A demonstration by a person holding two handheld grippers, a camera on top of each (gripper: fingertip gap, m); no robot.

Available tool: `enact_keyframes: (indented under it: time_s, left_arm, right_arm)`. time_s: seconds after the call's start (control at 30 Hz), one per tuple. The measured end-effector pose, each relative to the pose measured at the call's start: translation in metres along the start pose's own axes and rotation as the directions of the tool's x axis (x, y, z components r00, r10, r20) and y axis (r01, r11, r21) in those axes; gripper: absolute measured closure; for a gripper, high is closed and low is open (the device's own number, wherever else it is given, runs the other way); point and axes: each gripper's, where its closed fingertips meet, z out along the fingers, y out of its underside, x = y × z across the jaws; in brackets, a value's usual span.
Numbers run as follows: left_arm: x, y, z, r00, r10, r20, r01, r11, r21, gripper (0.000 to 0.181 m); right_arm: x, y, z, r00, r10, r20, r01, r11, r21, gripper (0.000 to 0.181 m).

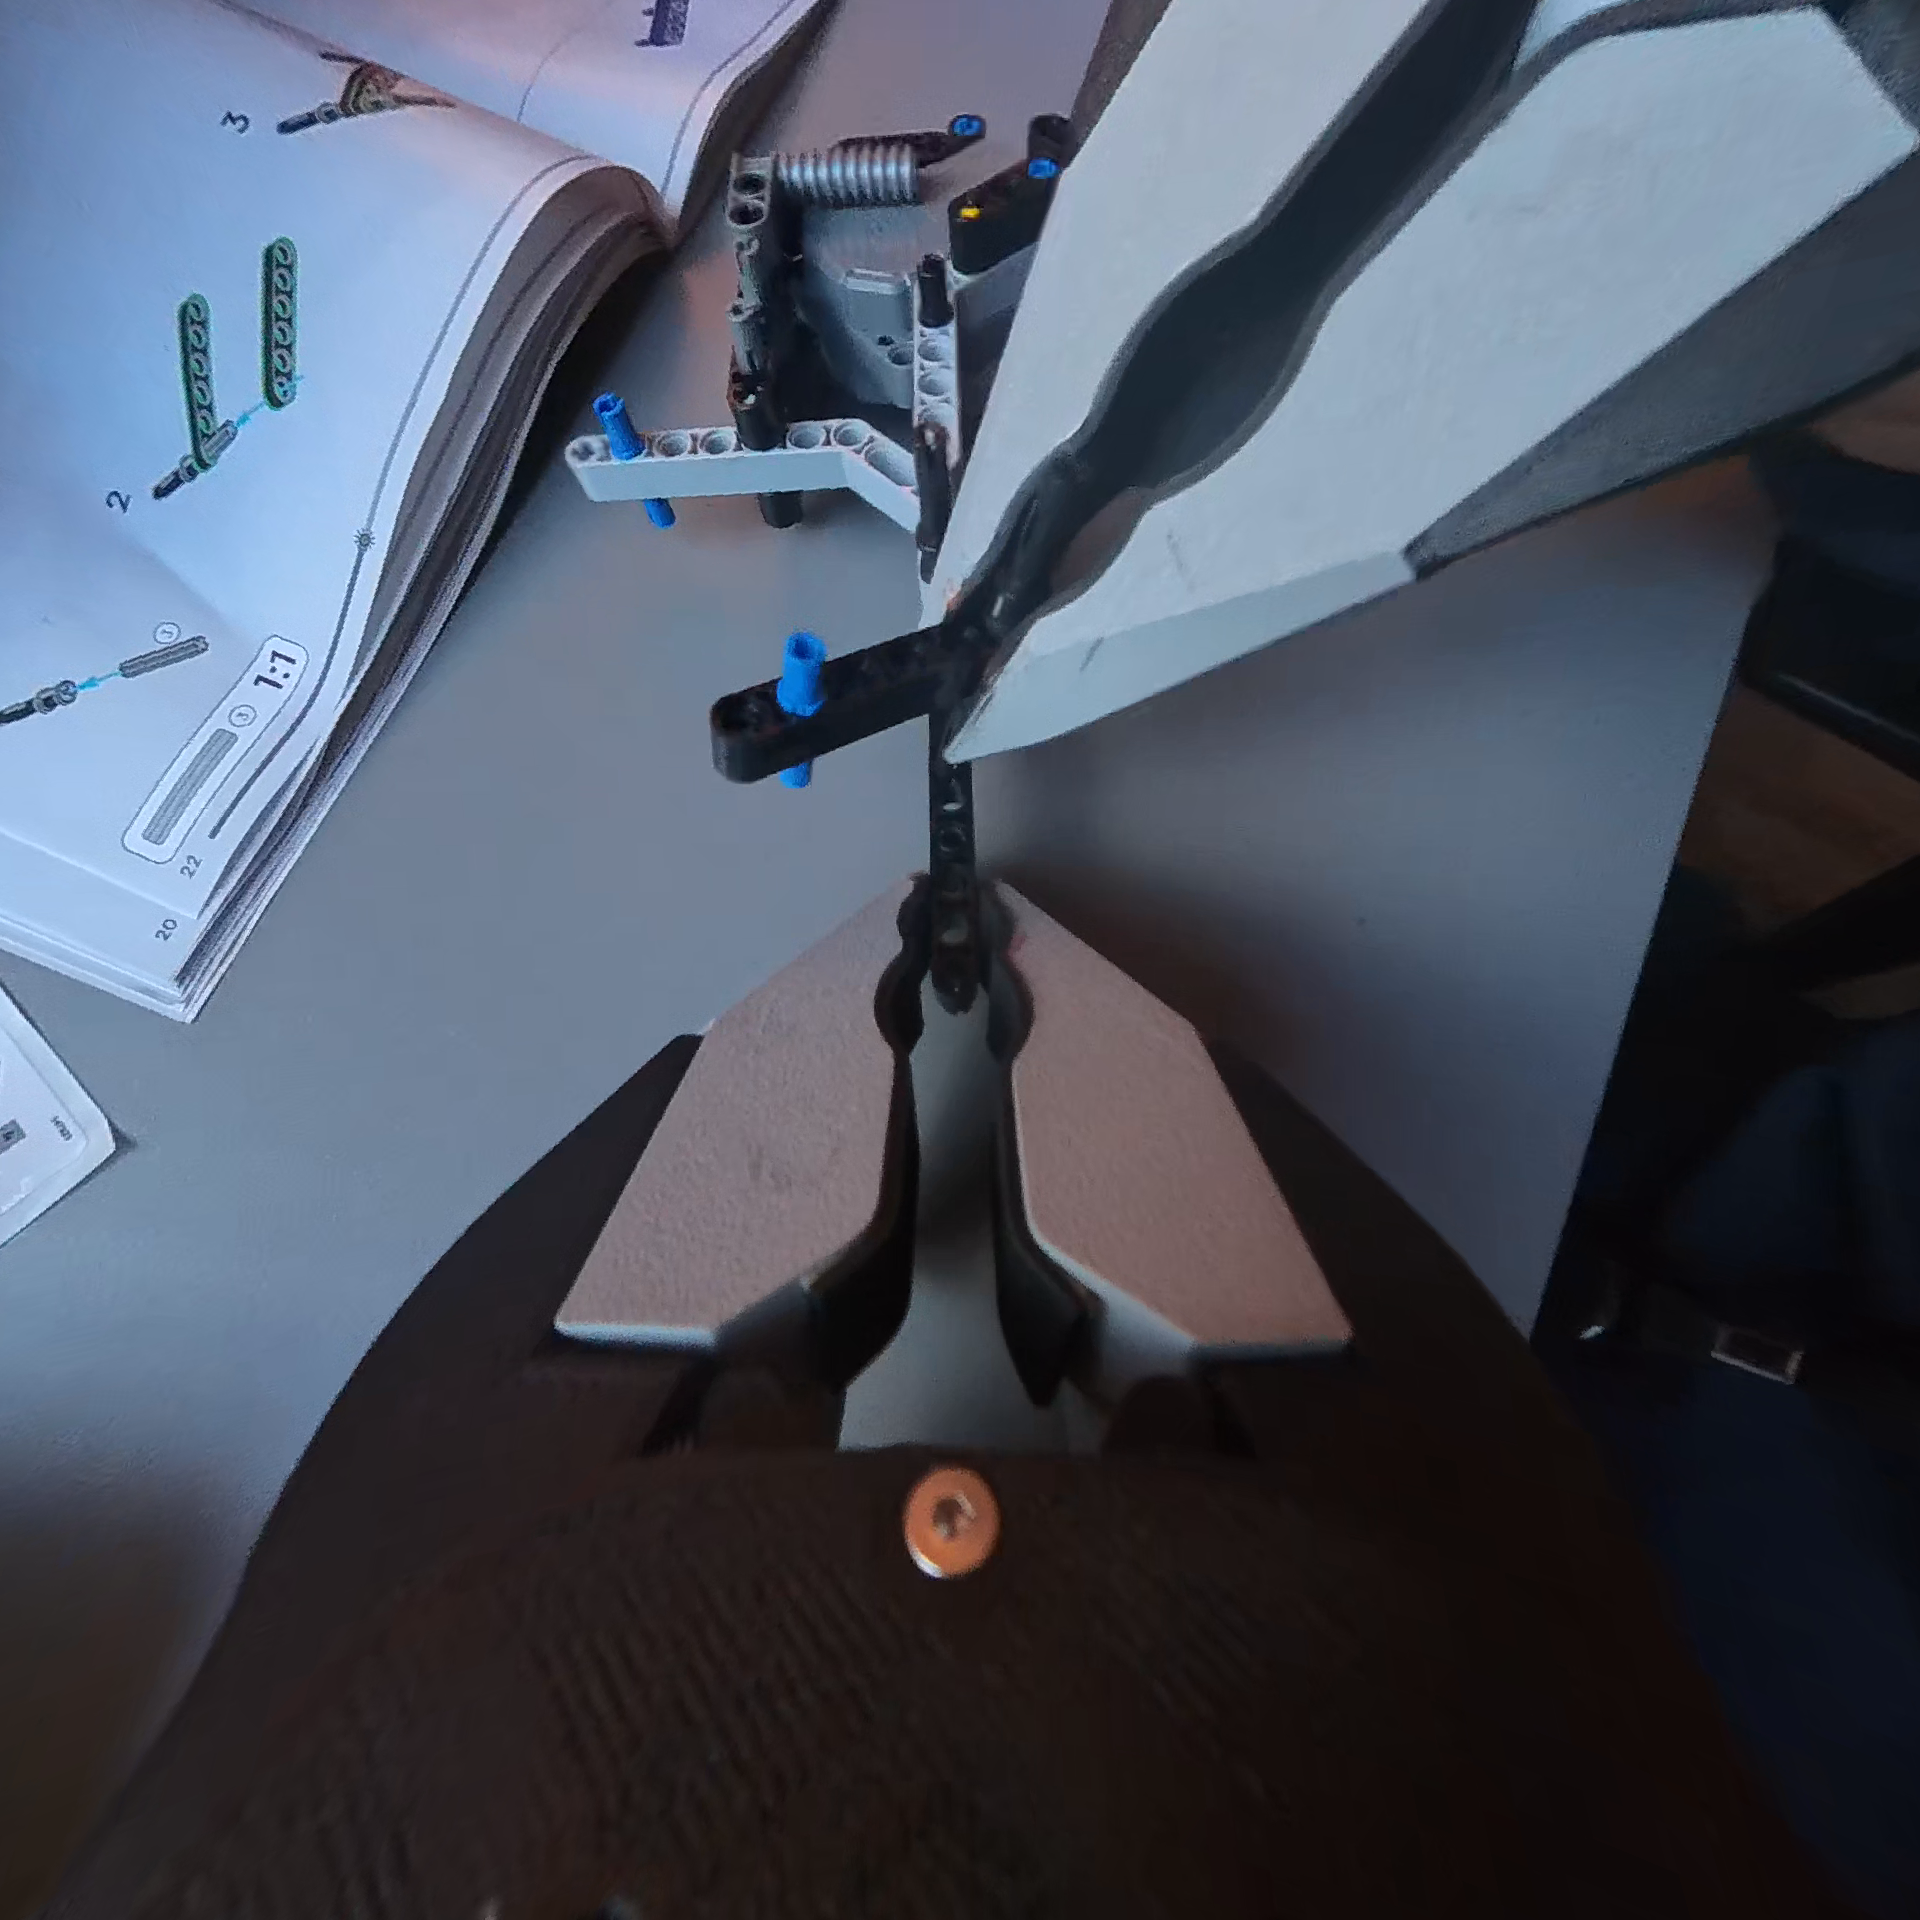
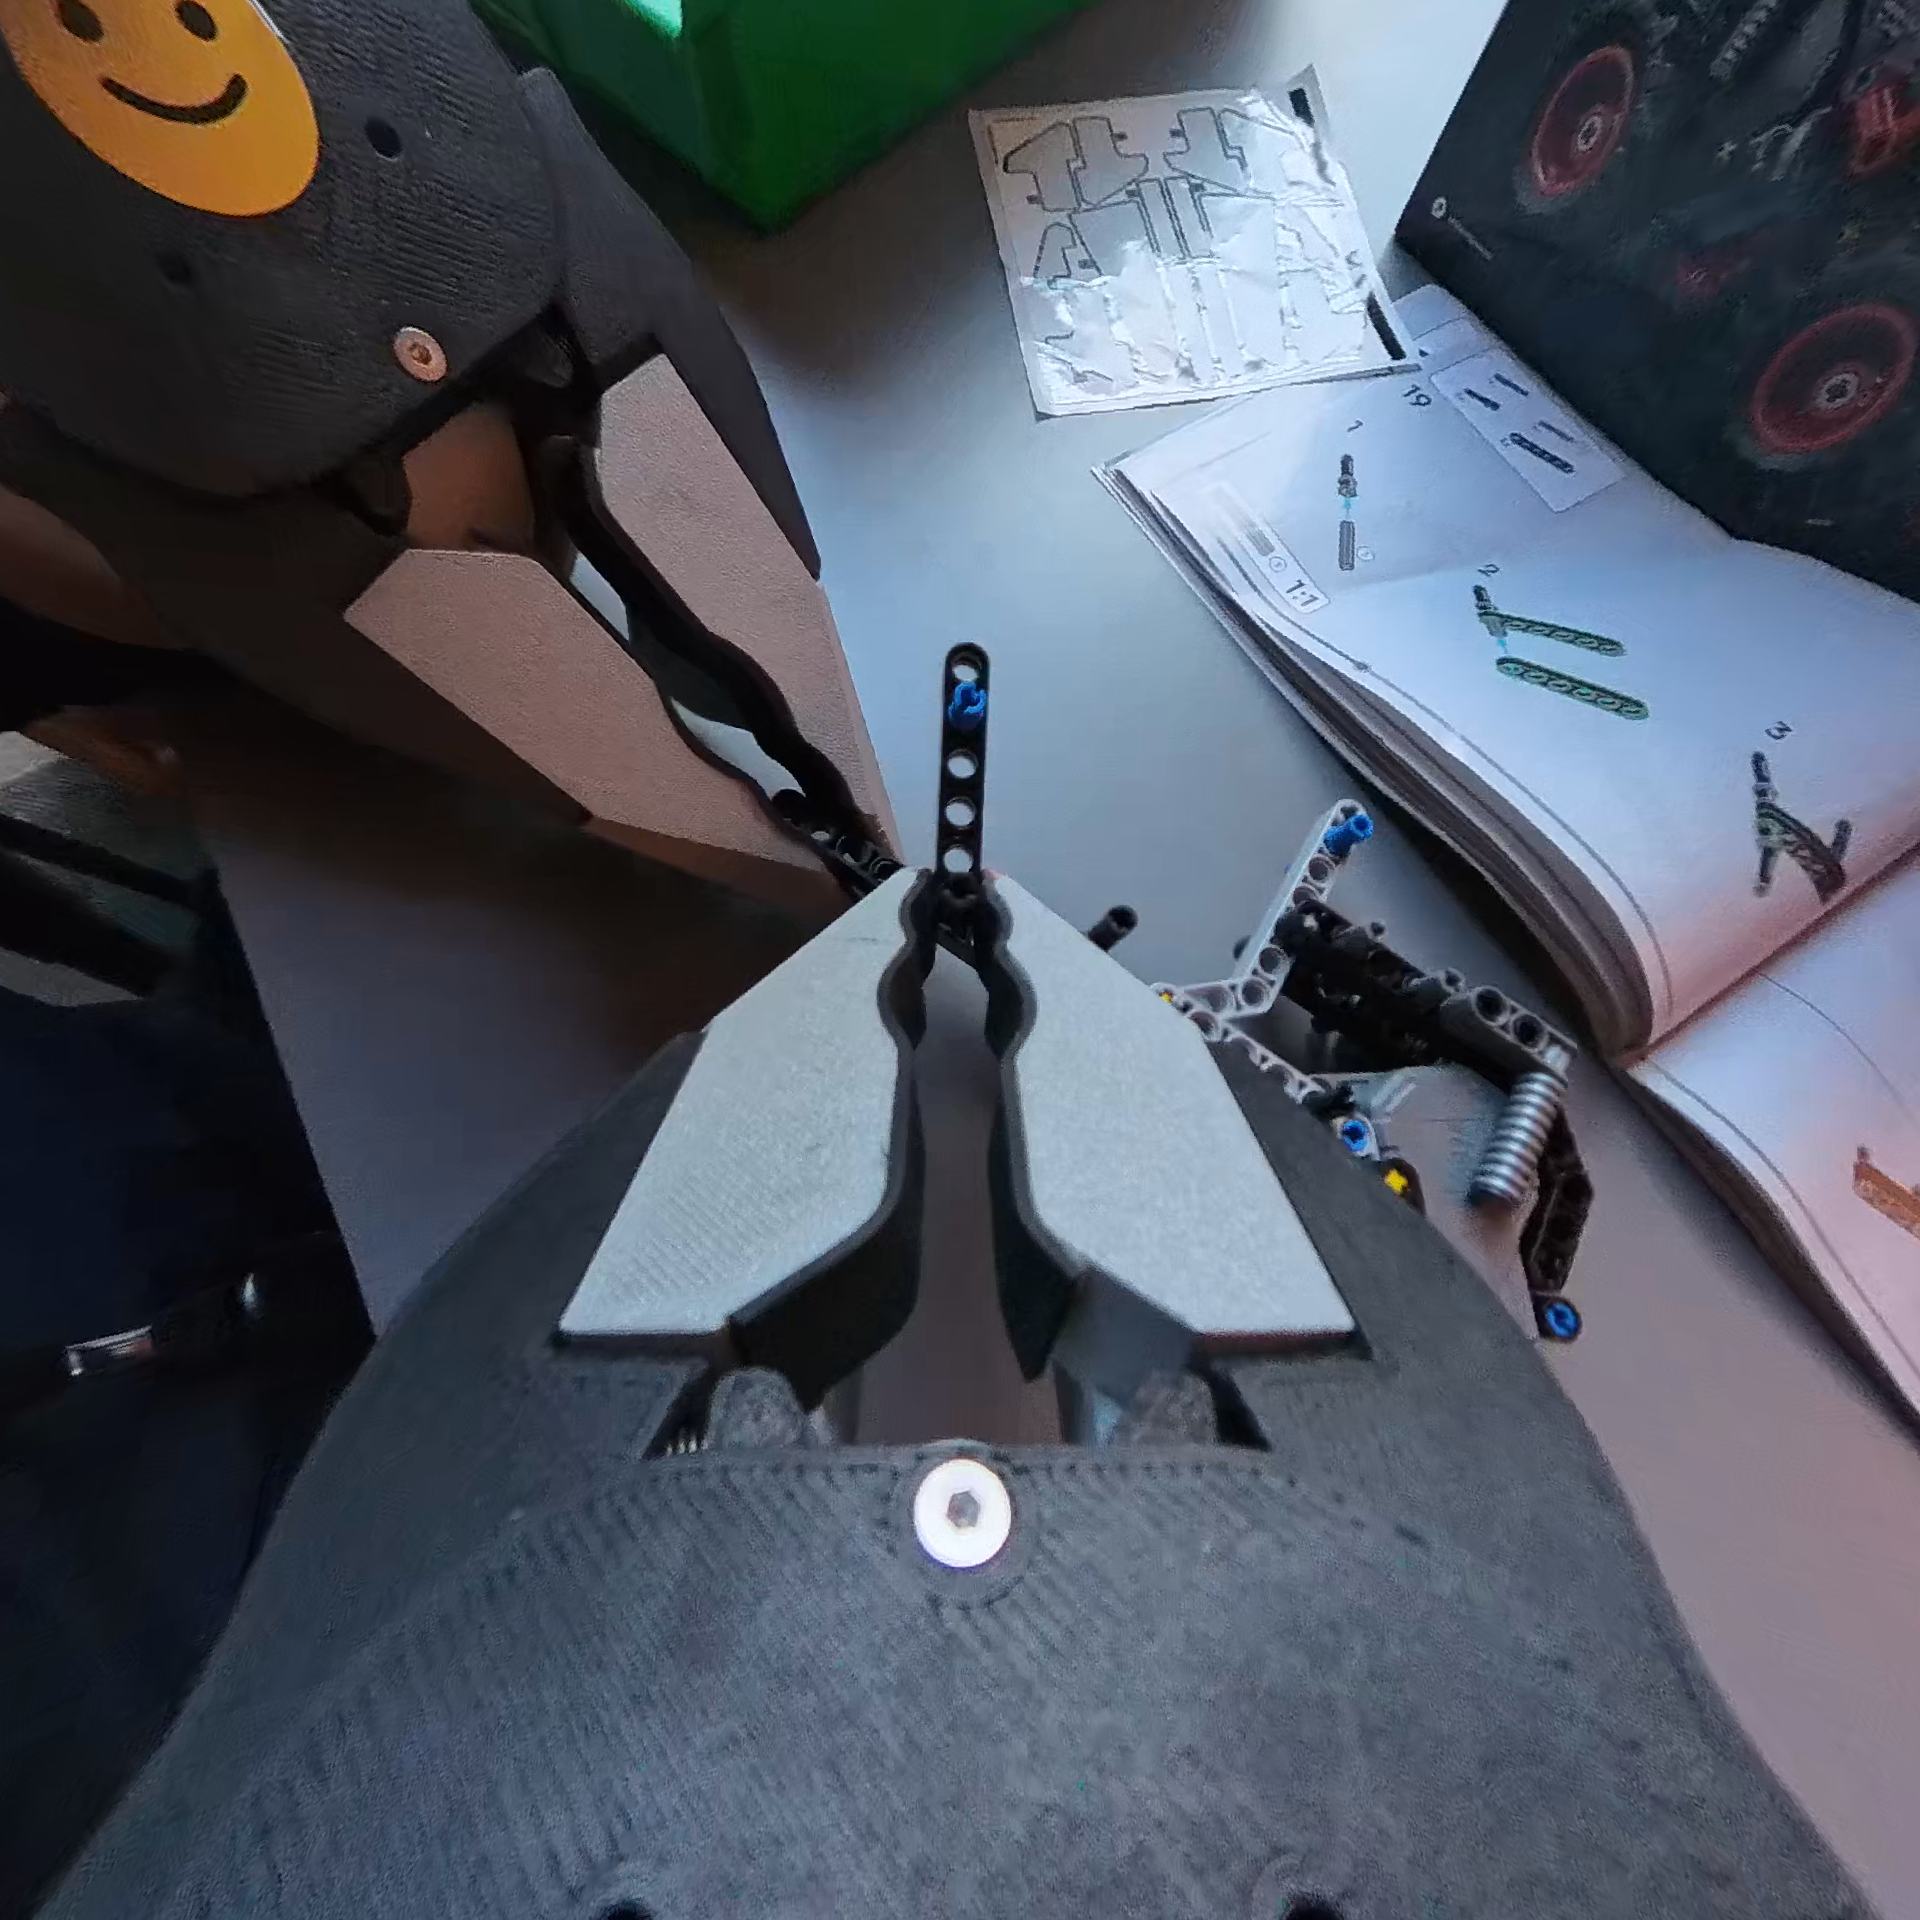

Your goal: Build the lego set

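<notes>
Grey table (image 1: 499, 1039) carrying open manual (image 1: 208, 416) | left gripper (image 1: 951, 935) pinching thin black beam (image 1: 951, 831) | right gripper (image 2: 961, 894) clamping black holed beam (image 2: 961, 779) bearing blue pin (image 2: 966, 698)

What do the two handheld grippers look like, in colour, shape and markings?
Both grippers have a dark, ribbed, rounded body with a round metal screw, and two broad, flat, pale grey fingers that taper to a point, edged inside with wavy black pads. The left gripper also carries a round yellow smiley sticker. The right gripper shows no sticker.
</notes>
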Motion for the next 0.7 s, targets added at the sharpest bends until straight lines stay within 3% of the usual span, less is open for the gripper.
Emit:
enact_keyframes:
  time_s: [0.03, 0.13, 0.27, 0.47, 0.7]
  left_arm:
    - [0.0, 0.0, 0.0, 1.0, -0.003, 0.001, 0.003, 1.0, 0.0, 0.176]
    - [0.0, 0.0, 0.0, 1.0, -0.008, 0.007, 0.008, 1.0, -0.001, 0.176]
    - [-0.001, 0.0, 0.0, 1.0, -0.01, 0.023, 0.01, 1.0, -0.001, 0.176]
    - [0.0, 0.0, 0.001, 1.0, 0.001, 0.031, -0.001, 1.0, -0.002, 0.176]
    - [0.0, -0.001, 0.001, 1.0, -0.012, 0.022, 0.012, 1.0, 0.001, 0.176]
  right_arm:
    - [0.0, 0.0, 0.0, 1.0, -0.016, -0.02, 0.015, 1.0, -0.004, 0.176]
    - [-0.001, 0.001, 0.001, 0.997, -0.038, -0.07, 0.038, 0.999, -0.009, 0.176]
    - [0.002, 0.0, 0.002, 0.999, 0.027, -0.033, -0.026, 0.999, 0.033, 0.176]
    - [0.003, 0.002, 0.011, 0.999, -0.002, -0.041, -0.001, 0.998, -0.062, 0.176]
    - [0.003, -0.001, 0.011, 0.995, 0.1, 0.013, -0.101, 0.992, 0.071, 0.176]
